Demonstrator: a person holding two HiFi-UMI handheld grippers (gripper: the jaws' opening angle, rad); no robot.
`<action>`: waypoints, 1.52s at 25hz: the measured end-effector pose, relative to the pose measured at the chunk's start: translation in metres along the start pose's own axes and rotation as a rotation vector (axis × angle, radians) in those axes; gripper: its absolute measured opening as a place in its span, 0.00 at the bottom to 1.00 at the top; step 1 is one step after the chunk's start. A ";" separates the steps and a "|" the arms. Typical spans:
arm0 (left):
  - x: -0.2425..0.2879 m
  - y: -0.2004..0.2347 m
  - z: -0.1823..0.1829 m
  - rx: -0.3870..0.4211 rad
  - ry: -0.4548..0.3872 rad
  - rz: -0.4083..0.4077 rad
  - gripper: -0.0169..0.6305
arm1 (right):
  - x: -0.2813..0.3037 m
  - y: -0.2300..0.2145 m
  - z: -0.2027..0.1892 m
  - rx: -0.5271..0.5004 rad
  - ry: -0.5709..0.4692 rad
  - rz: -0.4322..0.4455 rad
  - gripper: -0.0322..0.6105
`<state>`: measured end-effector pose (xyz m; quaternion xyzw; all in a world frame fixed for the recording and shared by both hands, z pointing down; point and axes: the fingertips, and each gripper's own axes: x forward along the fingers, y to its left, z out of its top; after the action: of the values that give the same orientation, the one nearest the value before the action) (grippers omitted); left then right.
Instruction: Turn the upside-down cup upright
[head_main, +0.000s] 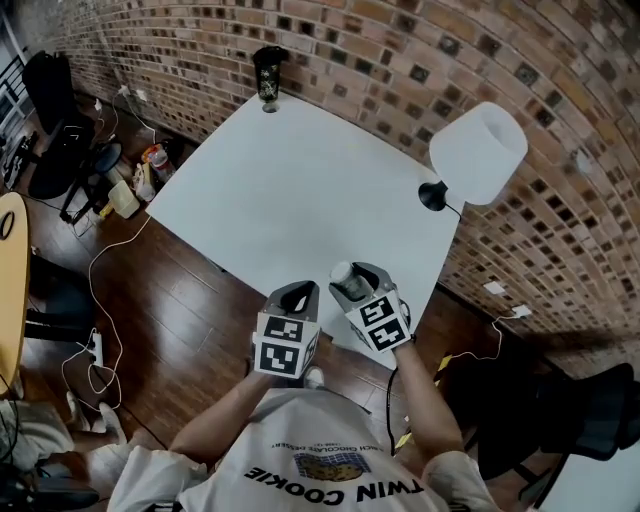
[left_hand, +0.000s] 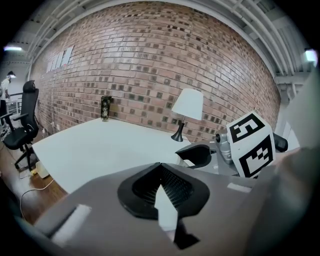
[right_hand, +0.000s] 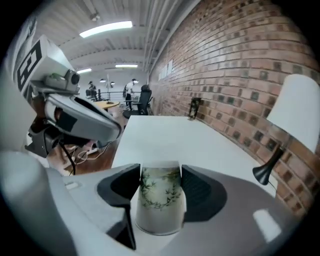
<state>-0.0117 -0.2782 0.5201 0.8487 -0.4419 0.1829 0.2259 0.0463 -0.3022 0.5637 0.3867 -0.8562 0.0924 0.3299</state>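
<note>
A white paper cup (right_hand: 159, 200) with a green bamboo print is clamped between the black pads of my right gripper (right_hand: 160, 172). It is upside down, with its wide rim low and its closed base on top. In the head view the cup (head_main: 347, 279) and right gripper (head_main: 355, 275) are over the near edge of the white table (head_main: 300, 190). My left gripper (head_main: 298, 292) is just to its left, at the same edge. Its jaws (left_hand: 161, 167) are together and hold nothing.
A white-shaded lamp (head_main: 478, 152) with a black foot stands at the table's right edge by the brick wall. A dark tumbler (head_main: 268, 75) stands at the far corner. Office chairs (head_main: 55, 110) and cables (head_main: 100, 340) are on the wooden floor to the left.
</note>
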 end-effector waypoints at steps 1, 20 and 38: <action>0.001 -0.003 0.000 0.005 0.002 -0.004 0.04 | -0.003 -0.004 0.000 0.042 -0.039 -0.014 0.45; 0.005 -0.020 -0.003 0.047 0.032 0.009 0.04 | -0.027 -0.025 -0.032 0.336 -0.362 -0.216 0.46; 0.000 -0.059 -0.019 0.038 0.022 0.084 0.04 | -0.058 -0.018 -0.049 0.327 -0.326 -0.133 0.46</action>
<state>0.0350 -0.2377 0.5225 0.8315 -0.4709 0.2098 0.2068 0.1108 -0.2595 0.5626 0.5001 -0.8445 0.1443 0.1257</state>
